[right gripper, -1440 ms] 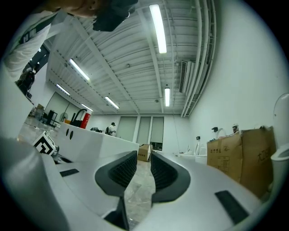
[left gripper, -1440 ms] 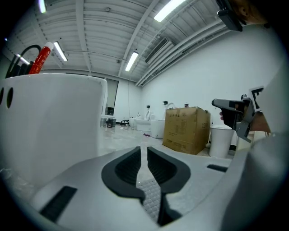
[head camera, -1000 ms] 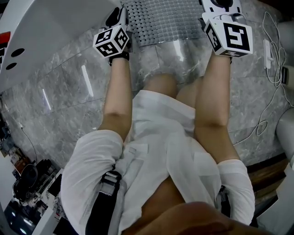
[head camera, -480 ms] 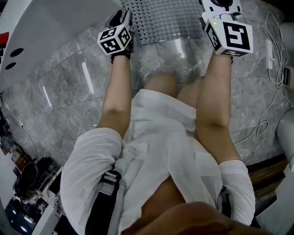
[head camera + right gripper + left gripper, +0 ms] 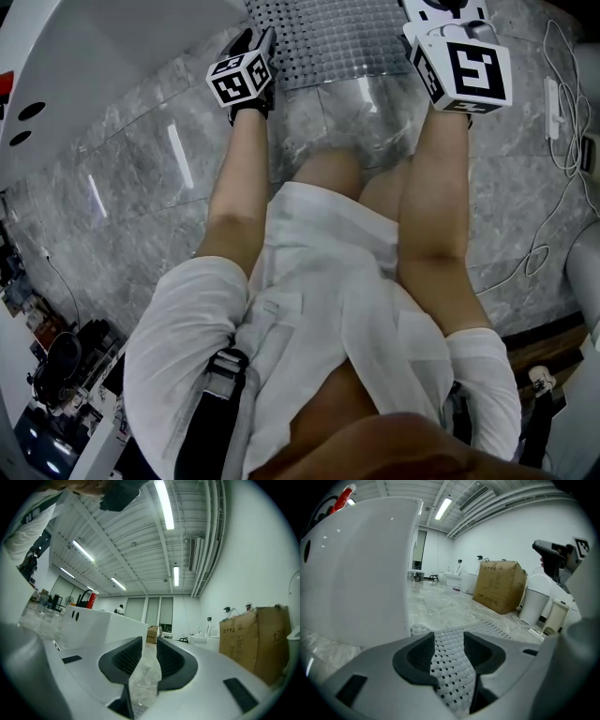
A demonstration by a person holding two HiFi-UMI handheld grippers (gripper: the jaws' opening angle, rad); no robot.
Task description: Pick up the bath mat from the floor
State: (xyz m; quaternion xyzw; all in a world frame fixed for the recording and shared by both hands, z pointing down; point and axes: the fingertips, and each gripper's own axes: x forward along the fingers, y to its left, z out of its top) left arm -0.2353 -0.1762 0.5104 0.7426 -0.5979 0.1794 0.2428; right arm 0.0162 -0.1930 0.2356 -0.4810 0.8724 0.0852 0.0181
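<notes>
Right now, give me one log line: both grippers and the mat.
left gripper: jaws just opening, over bath mat, no grip | right gripper: shut on bath mat edge, raised

Lab hall staged as bathroom: bathtub point(image 5: 356, 569), bath mat point(image 5: 328, 37), marble floor point(image 5: 141, 178), cardboard box point(image 5: 500, 585).

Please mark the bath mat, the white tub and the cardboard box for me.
bath mat point(image 5: 328, 37), head view, on its perforated top face.
tub point(image 5: 356, 569), left gripper view, on its outer side wall.
cardboard box point(image 5: 499, 585), left gripper view, on the face turned toward the camera.
</notes>
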